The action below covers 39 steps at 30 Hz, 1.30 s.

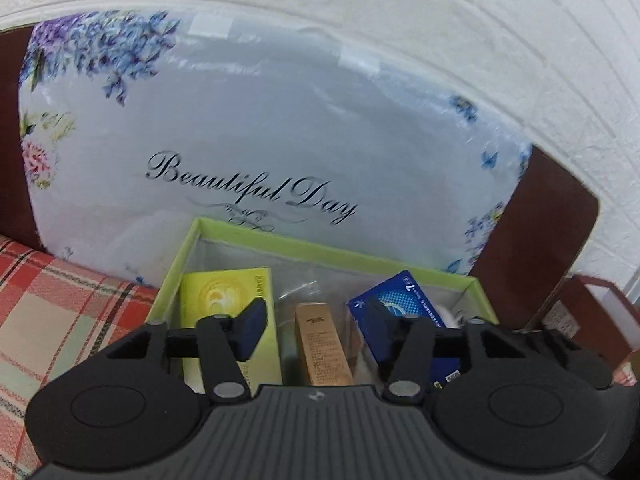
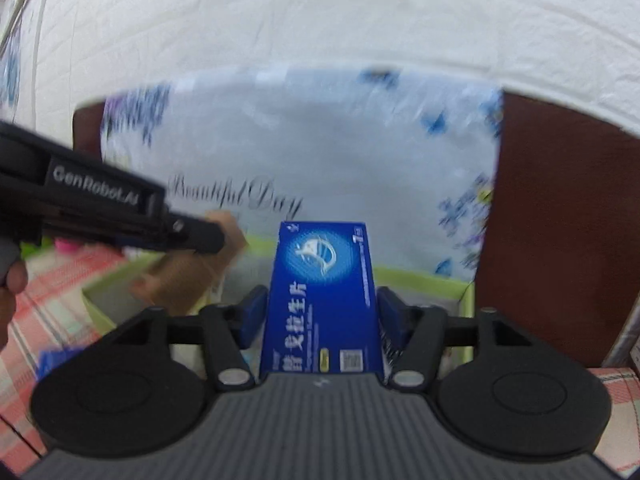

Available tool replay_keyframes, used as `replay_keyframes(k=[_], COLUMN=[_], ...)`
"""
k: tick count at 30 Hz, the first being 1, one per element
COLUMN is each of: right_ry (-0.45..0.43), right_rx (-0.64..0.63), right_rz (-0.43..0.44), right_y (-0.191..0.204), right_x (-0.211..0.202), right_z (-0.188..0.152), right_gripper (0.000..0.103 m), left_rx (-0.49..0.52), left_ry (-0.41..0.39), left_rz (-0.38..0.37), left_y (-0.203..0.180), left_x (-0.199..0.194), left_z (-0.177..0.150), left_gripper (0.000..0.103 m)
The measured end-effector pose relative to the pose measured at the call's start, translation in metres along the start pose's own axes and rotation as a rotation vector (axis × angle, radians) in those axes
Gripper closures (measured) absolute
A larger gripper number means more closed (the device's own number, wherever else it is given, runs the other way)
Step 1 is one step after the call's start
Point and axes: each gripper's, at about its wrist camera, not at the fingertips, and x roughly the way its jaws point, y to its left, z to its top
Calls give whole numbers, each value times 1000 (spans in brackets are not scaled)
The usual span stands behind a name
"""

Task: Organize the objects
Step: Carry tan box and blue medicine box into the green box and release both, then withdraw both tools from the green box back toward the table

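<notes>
Now dropping items into green tray (image 1: 182,256): left claw (image 1: 316,322) spread over tan box (image 1: 322,344); right claw (image 2: 322,312) spread, flanking blue box (image 2: 322,300). Next: withdraw cleanly.

Floral pillow (image 1: 260,128), plaid bedcover (image 1: 52,312)

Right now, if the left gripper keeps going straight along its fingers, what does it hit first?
Probably the tan box lying in the green tray, dead centre between the open left gripper fingers. Depth is unclear; beyond it is the tray's back wall, then the "Beautiful Day" cushion.
</notes>
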Motion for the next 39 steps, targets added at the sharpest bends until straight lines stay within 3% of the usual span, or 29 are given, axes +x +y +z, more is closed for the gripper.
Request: replay_keyframes(k=[5,10,15,20,28,39], right_ry=[-41,-55,-128,-160,-94,56], right_rx=[-5,35,77,158,226,334], right_rz=[-8,-13,-10,17,21,27], right_y=[0,-5,-7,-11,-6,15], right_x=[-7,-19,-62,-115,-174,-198], right_z=[-23,-21,-16,-28,-76,-145], right_gripper=[10,5,0,0,0,0], left_rx=[-43,-42,-14,8,-2,-79], left_ry=[3,2,-20,0,89,184], left_rz=[6,13,20,11,-5,59], left_y=[18,14,0,-7,-11,14], left_x=[-5,-21,-59,-100,-139,-158], left_z=[-12,-10,-14,-43,-100,-154], left_gripper=[42,42,38,37,37,37])
